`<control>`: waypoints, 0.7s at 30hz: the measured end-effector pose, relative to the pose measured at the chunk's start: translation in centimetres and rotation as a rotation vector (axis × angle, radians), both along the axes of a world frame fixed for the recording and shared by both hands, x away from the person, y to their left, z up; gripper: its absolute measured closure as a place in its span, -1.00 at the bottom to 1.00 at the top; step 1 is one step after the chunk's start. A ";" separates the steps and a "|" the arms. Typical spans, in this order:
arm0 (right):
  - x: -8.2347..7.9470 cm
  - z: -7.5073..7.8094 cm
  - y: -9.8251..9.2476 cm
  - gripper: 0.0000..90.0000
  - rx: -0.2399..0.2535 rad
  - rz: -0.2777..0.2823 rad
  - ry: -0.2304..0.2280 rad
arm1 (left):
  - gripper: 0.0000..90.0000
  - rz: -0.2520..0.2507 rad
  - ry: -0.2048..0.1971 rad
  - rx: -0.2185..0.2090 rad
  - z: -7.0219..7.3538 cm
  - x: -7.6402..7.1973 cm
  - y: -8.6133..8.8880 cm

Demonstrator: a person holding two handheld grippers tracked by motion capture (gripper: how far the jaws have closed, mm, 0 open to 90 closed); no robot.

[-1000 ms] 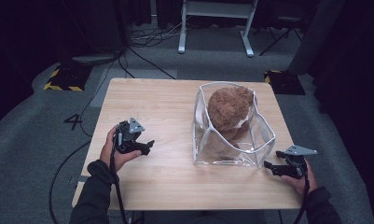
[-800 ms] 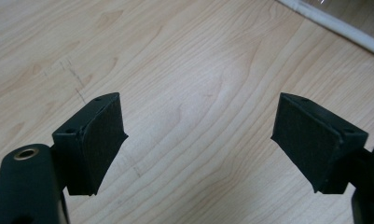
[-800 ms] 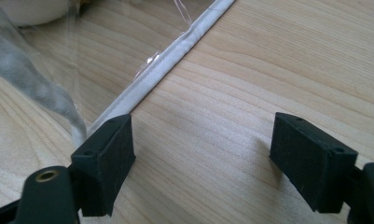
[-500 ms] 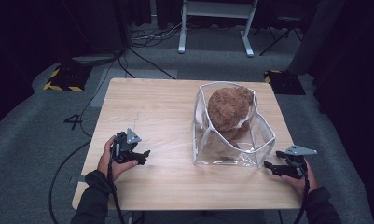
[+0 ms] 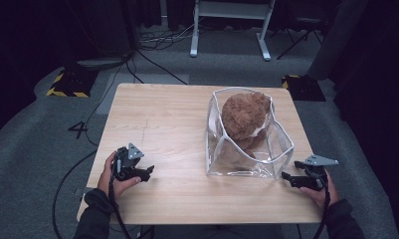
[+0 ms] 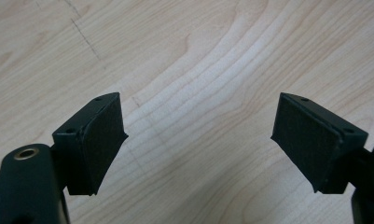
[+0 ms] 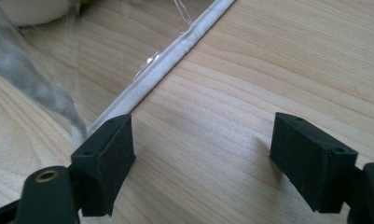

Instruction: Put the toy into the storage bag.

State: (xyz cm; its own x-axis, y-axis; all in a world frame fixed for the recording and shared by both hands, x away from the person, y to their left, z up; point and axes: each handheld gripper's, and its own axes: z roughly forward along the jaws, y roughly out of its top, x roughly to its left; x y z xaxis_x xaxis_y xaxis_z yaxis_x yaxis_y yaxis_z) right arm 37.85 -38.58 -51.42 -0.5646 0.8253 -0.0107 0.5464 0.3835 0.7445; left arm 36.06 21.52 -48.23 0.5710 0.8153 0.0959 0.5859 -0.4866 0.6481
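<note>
I see the left gripper point(image 5: 146, 172) low over the bare table point(image 5: 167, 119), jaws spread; the right gripper point(image 5: 287, 177), jaws also spread, sits just beside the clear bag point(image 5: 274, 149) holding a brown plush point(image 5: 244, 117).

We are seeing a pale wooden surface point(image 5: 172, 114) carrying a clear bag point(image 5: 247, 149) that is sitting toward its right side.

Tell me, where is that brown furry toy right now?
In the high view, the toy sits inside the clear bag on the table's right half, nearer the right gripper.
</note>
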 end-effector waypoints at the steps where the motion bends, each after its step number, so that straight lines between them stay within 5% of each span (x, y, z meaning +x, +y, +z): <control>1: 0.0 0.0 0.0 -0.52 0.000 0.000 -0.001 | -0.63 0.003 0.001 0.010 -0.1 -0.1 0.1; 21: 0.0 0.0 0.0 -0.52 -0.001 0.001 0.000 | -0.63 0.031 -0.007 -0.013 -1.5 -2.1 1.9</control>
State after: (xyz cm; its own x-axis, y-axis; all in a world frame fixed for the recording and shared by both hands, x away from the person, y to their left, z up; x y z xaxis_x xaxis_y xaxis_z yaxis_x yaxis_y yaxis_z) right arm 37.83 -38.60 -51.42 -0.5650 0.8250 -0.0118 0.5461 0.3847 0.7442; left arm 33.94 23.38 -49.72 0.5449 0.8337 0.0896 0.5958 -0.4602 0.6583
